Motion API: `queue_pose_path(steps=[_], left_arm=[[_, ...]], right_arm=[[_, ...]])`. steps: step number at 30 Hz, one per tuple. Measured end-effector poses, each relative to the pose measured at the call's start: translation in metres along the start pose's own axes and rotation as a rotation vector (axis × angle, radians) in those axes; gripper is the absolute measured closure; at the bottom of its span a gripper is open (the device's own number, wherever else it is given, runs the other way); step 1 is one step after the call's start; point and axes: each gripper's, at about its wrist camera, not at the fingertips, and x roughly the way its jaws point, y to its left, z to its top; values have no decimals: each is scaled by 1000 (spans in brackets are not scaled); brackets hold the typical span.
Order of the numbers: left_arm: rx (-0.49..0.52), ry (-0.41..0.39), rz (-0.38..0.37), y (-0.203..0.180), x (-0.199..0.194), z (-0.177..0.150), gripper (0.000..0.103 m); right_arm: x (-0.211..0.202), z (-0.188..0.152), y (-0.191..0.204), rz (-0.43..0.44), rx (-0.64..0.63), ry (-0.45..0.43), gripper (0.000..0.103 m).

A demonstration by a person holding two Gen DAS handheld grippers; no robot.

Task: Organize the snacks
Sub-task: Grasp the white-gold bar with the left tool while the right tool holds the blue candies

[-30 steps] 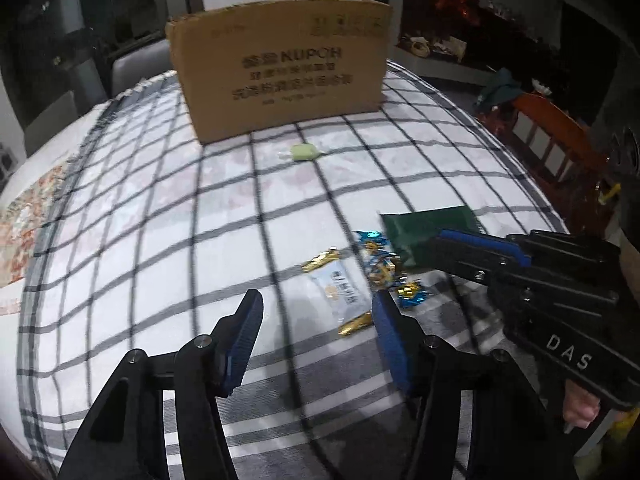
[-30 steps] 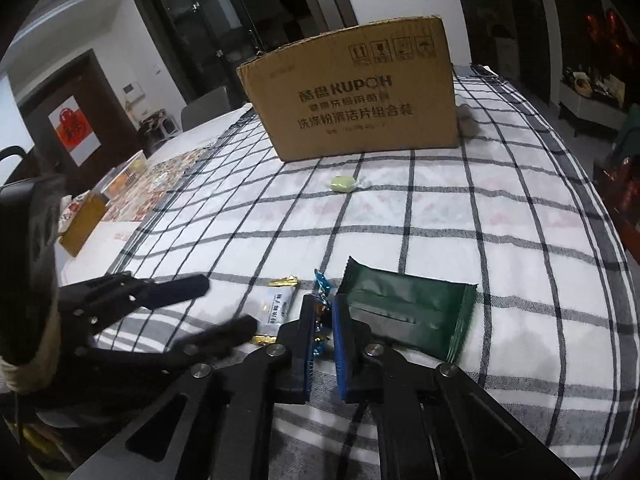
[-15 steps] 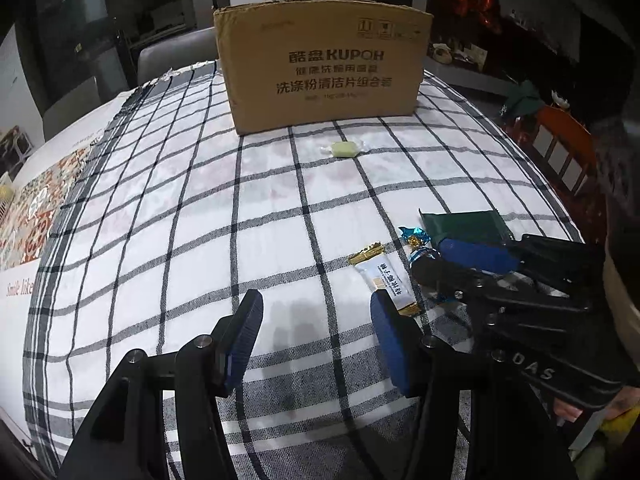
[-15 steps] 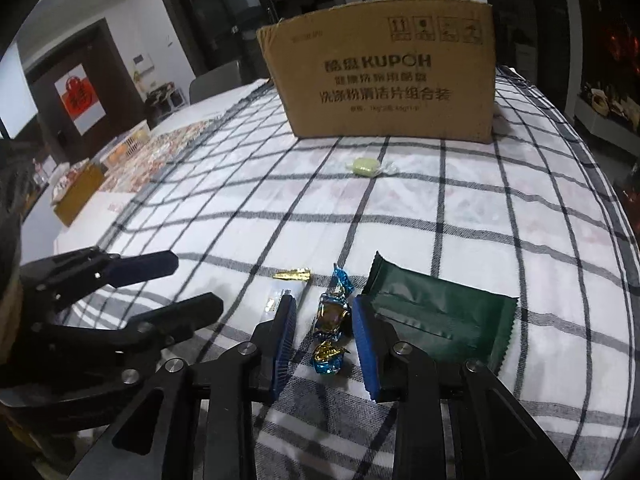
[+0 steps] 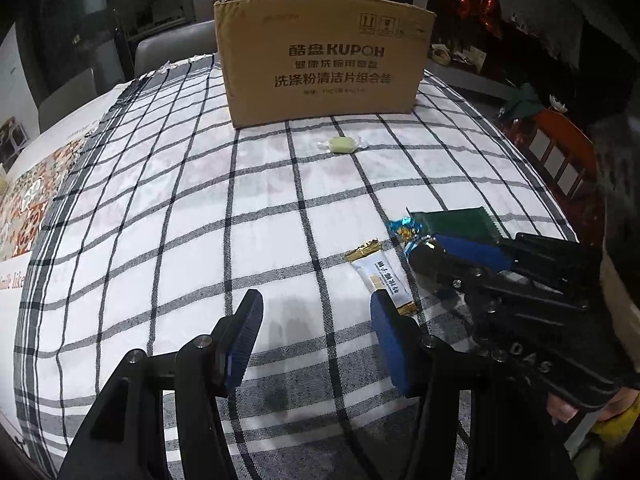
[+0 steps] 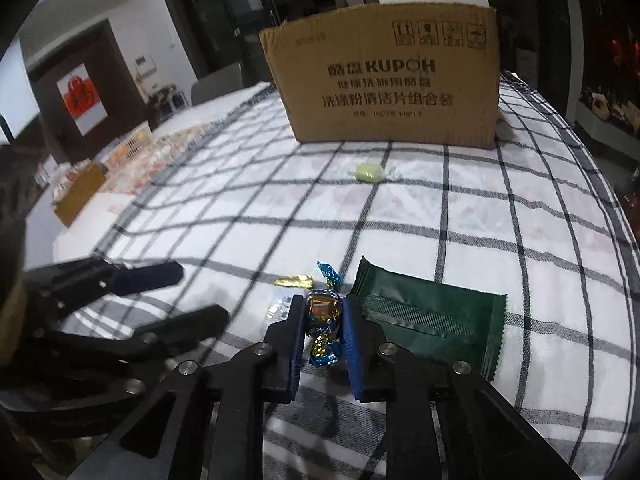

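My right gripper [image 6: 323,312] is shut on a blue and gold wrapped candy [image 6: 322,309], low over the checked cloth. A dark green packet [image 6: 432,320] lies just right of it. A white bar with gold ends [image 5: 382,276] lies left of it, by my left gripper's right finger. A pale green candy [image 5: 342,145] lies further back, in front of the cardboard box [image 5: 324,60]. My left gripper [image 5: 316,316] is open and empty above the cloth. The right gripper also shows in the left wrist view [image 5: 432,246].
The checked cloth [image 5: 160,216] covers the table; its right edge drops off near a wooden chair [image 5: 560,152]. A patterned mat [image 5: 24,200] and small boxes [image 6: 78,196] lie at the left. Grey chairs [image 5: 172,48] stand behind the table.
My right gripper's jaws have closed from wide apart onto the blue and gold candy. The left gripper stayed open and shifted a little.
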Motion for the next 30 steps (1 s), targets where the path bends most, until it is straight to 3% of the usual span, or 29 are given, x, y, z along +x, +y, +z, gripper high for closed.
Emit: queue_pose_path(steps=[7,16,30], left_arm=[[19,-13,-12,-8,-1,4,48],[23,0,-60,-22,11,11,49],[8,48,-35,-42,39,16,69]], right_arm=[[-12,3,-2,8,20,-43,83],[-29,7,-9,-43,16,-100,84],[-34,3,-20,-46,47,-117,83]])
